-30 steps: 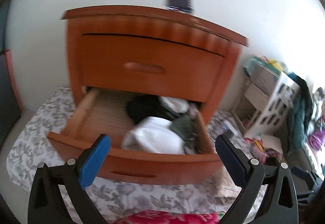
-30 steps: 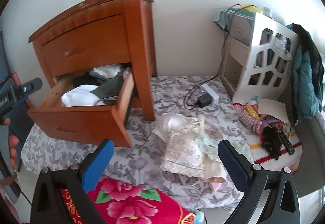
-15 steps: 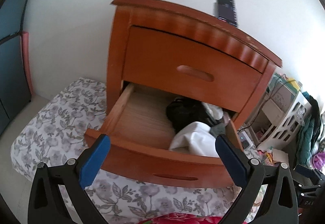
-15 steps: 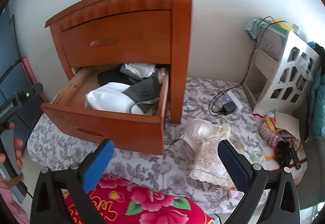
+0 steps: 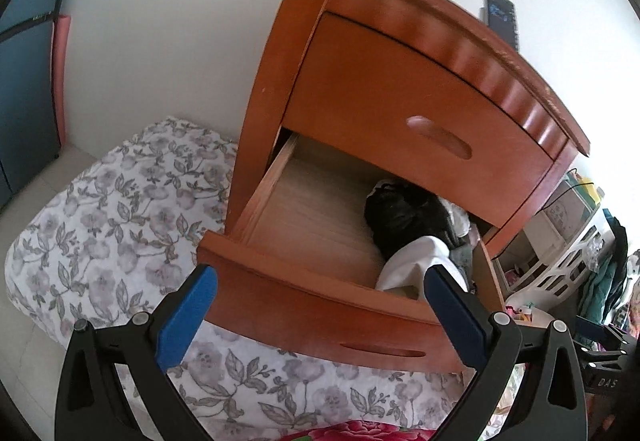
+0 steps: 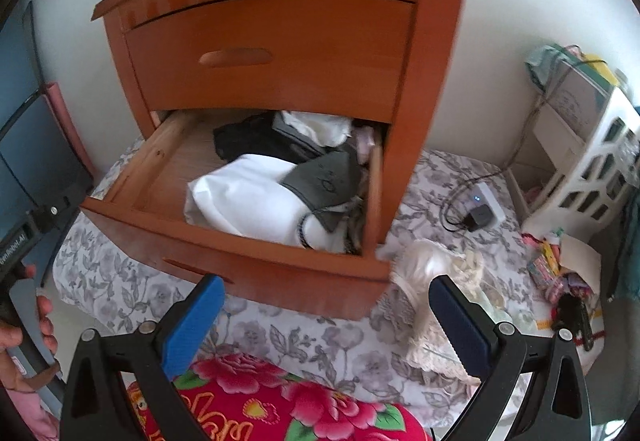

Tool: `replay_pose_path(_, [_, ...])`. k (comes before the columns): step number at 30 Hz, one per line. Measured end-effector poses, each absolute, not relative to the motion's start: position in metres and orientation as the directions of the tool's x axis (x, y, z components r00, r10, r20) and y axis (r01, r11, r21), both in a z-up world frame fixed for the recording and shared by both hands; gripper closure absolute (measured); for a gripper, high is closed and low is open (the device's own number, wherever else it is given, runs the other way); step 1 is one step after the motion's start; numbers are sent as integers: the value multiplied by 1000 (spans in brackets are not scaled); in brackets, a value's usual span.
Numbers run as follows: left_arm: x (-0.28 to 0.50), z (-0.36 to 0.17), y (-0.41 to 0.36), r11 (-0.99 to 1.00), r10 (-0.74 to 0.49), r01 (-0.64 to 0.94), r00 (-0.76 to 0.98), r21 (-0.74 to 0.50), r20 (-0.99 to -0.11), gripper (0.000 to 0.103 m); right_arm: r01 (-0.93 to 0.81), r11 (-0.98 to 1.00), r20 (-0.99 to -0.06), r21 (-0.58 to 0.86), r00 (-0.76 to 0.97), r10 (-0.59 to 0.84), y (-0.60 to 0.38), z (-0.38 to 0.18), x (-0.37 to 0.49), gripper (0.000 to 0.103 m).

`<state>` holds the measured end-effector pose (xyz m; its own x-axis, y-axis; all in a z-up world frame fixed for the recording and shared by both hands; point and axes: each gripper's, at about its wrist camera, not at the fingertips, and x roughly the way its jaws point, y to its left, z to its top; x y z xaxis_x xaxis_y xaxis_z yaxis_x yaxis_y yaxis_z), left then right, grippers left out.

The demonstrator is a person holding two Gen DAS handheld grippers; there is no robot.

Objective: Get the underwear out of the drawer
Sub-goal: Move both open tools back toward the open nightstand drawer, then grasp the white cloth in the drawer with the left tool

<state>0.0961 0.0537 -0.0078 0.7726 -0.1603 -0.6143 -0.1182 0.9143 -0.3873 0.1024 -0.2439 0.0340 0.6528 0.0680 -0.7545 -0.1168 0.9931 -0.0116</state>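
On the floral-print bedspread stands a reddish-brown wooden nightstand, its lower drawer pulled out and its upper drawer shut. Inside the open drawer the underwear lies bunched toward the right half — a white folded garment at the front, a grey piece with a dark cord partly on top of it, a black crumpled garment behind, and more white fabric at the back. The left half of the drawer floor is bare wood.

The left gripper hovers in front of the drawer's left front corner, its blue-padded jaws spread wide with nothing between them. The right gripper hangs before the drawer front, jaws likewise wide apart and holding nothing. A hand grips the left tool's handle at the edge of the right wrist view.

Beside the nightstand, on the bedspread, sits a heap of cream lace underwear — out of the drawer, just past its right corner. A red flowered blanket lies below the right gripper, and a white charger with a black cable rests farther right.
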Motion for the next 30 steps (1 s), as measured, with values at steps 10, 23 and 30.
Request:
replay_pose_path(10, [113,-18,65,901,-217,-92,751,-424,-624,0,-148,989,-782,-14,618,81,-224,26,144,0])
replay_pose_path(23, [167,-12,61,855,-440,73,629,-514,-642,0,-169,985,-800,-39,596,71,-206,32,203,0])
replay_pose_path(30, [209,-9,35,871,-476,171,522,-461,-708,0,-174,983,-806,-63,590,53,-199,30,224,6])
